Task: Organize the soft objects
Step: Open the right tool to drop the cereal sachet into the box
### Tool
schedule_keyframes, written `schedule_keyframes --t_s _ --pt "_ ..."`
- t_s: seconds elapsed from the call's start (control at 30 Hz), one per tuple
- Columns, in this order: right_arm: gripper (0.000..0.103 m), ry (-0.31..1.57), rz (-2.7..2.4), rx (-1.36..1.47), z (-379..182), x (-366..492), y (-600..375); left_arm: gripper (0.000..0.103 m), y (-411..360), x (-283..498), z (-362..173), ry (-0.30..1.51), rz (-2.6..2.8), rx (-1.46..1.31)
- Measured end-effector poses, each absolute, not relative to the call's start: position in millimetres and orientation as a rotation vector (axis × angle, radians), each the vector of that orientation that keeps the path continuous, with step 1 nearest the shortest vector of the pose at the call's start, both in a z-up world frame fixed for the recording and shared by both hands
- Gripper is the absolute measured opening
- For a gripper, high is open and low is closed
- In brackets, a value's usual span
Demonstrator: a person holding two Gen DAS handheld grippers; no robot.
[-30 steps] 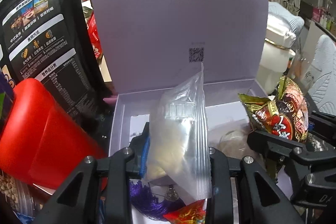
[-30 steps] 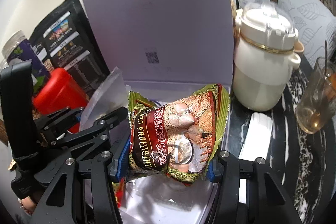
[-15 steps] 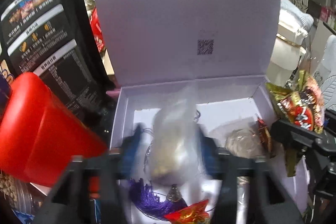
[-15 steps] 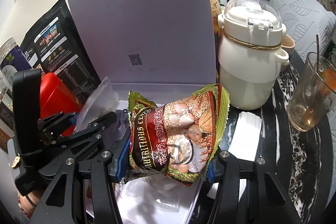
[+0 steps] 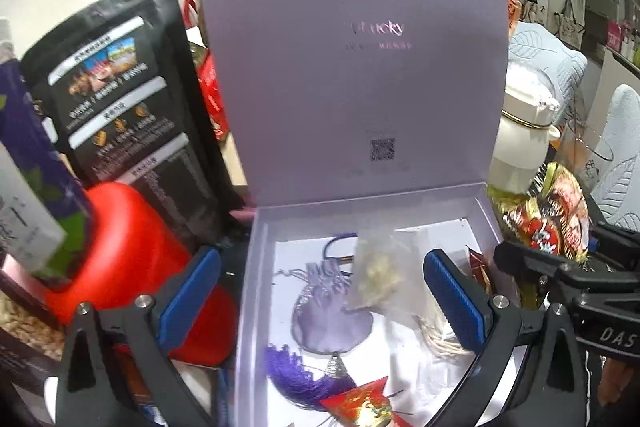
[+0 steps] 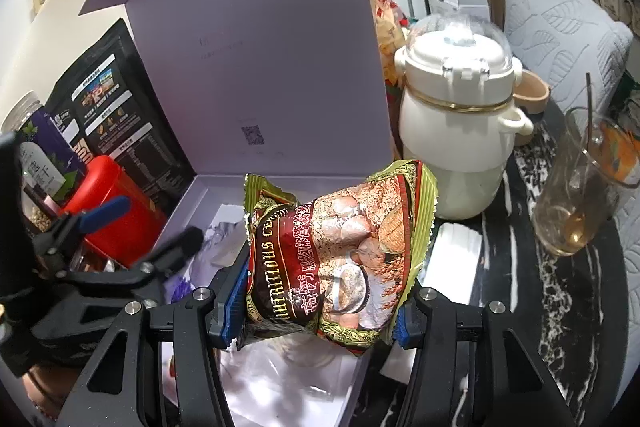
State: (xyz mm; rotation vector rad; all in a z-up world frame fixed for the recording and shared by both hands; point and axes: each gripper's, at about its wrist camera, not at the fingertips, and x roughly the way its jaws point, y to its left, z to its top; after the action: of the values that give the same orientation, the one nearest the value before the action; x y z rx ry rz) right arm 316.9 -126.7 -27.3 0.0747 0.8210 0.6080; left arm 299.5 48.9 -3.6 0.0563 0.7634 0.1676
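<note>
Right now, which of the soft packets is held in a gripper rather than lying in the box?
The cereal packet, clamped in the right gripper; the clear bag lies inside the lavender box.

Black marble tabletop (image 6: 560,307) beside a quilted grey cushion (image 6: 560,23).

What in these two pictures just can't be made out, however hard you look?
- Clear bag, left wrist view: blurred, so its pale contents cannot be identified.
- Box floor, right wrist view: largely hidden behind the cereal packet held in the right gripper.
- Red and gold item, left wrist view: cut off by the bottom edge.
- Lid print, left wrist view: too faint to read fully.
</note>
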Motion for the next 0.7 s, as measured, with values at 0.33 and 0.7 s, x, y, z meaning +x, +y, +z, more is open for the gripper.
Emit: schedule_keyframes --t_s 0.33,0.7 --pt "0.057 0.842 0.702 0.106 -35.1 319.6 -117.2 0.103 63.1 294.0 9.4 0.751 0.225 0.057" --pt "0.057 0.864 0.660 0.058 -42.2 323.2 -113.8 0.103 55.3 292.2 11.2 0.753 0.195 0.066"
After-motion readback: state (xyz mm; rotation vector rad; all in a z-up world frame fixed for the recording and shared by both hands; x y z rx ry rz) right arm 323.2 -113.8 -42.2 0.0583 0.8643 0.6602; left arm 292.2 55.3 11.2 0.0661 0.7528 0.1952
